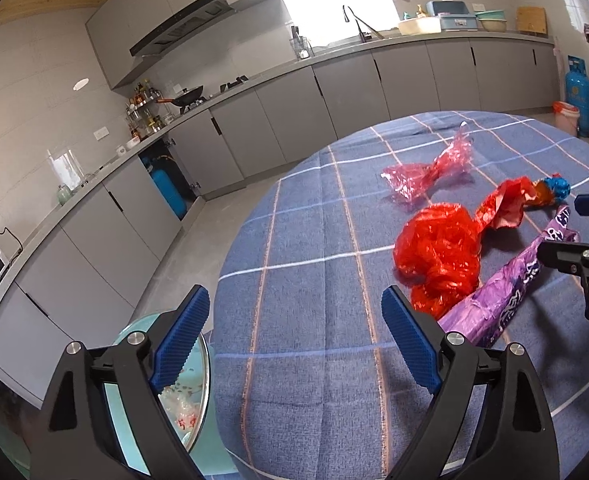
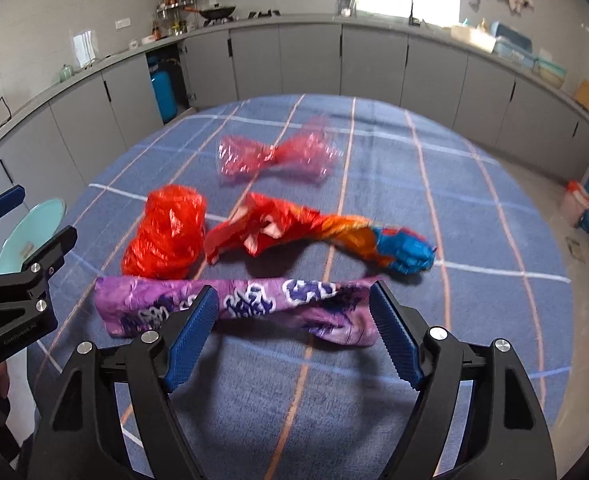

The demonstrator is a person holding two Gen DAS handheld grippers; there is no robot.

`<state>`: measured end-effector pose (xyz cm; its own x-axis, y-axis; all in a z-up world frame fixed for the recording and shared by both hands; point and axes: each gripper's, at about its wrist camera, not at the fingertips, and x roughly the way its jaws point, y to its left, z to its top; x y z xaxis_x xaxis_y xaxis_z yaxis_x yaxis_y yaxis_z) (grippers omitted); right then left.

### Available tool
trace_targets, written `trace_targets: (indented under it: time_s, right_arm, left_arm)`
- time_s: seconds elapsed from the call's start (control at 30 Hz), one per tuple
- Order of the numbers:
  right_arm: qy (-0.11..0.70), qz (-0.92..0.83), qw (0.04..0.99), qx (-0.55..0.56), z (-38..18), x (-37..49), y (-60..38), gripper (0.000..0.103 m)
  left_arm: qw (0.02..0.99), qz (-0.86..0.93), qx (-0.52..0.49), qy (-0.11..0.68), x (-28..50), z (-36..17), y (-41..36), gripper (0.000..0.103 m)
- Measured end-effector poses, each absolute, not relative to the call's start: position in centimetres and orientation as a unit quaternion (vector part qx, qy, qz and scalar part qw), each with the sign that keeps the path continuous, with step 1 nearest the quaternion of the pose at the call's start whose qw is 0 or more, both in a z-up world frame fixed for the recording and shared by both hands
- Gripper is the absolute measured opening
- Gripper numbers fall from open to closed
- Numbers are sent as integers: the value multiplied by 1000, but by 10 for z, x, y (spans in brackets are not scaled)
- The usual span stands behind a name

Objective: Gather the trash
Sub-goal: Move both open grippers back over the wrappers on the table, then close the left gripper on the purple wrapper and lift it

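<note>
Blue ribbed pads of the left gripper [image 1: 296, 326] stand wide apart in the left wrist view, released, with only the blue checked tablecloth [image 1: 302, 240] between them. Its left finger overlaps a round pale-green bin [image 1: 198, 392] beside the table, with clear wrappers inside. Just ahead of its right finger lies a crumpled red plastic bag [image 1: 438, 256], and touching that, a long purple printed wrapper [image 1: 502, 296] whose long axis runs from near that finger up and to the right, toward the right gripper [image 1: 574, 224] at the frame's edge. Farther off lie a twisted red, orange and blue wrapper [image 1: 510, 204] and a pink see-through wrapper [image 1: 430, 172], both slanting the same way.

In the right wrist view, the right gripper [image 2: 294, 312] is spread open and grips nothing. The purple printed wrapper [image 2: 254, 304] lies crosswise just ahead of and between its fingertips, long axis left to right; whether the pads touch it I cannot tell. Beyond it sit the red plastic bag [image 2: 166, 236], the red, orange and blue wrapper [image 2: 318, 232] and the pink wrapper [image 2: 274, 156], both also lying crosswise. The left gripper [image 2: 30, 220] shows at the left edge, over the bin [image 2: 30, 232].
</note>
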<state>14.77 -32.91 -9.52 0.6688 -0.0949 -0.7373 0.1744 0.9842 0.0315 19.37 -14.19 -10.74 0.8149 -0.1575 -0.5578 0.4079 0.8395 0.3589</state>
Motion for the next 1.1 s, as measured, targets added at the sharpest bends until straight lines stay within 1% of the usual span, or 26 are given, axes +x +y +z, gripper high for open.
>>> trace_targets:
  time_s: [0.2, 0.27, 0.3, 0.33, 0.57, 0.87, 0.97, 1.1]
  right_arm:
    - [432, -53, 899, 52, -106, 146, -327, 75]
    - [429, -49, 900, 55, -102, 141, -327, 75]
    - [427, -51, 901, 51, -99, 138, -327, 72]
    - [428, -53, 901, 46, -96, 136, -327, 71]
    - [420, -90, 902, 39, -87, 113, -343, 71]
    - [399, -180, 899, 28, -81, 71, -378, 72]
    - [387, -199, 899, 50, -78, 53, -391, 73]
    - [363, -214, 904, 72, -77, 39, -402, 78]
  left_arm:
    - [920, -157, 240, 267, 192, -111, -139, 87]
    - [921, -157, 238, 264, 192, -108, -139, 87]
    - [922, -157, 238, 263, 192, -107, -139, 87]
    - [922, -159, 237, 262, 192, -106, -140, 87]
    - [919, -178, 238, 257, 184, -105, -148, 87]
    - [907, -240, 259, 228, 155, -102, -193, 87]
    - [901, -257, 268, 222, 147, -104, -211, 87]
    - [891, -275, 282, 224, 140, -112, -232, 87]
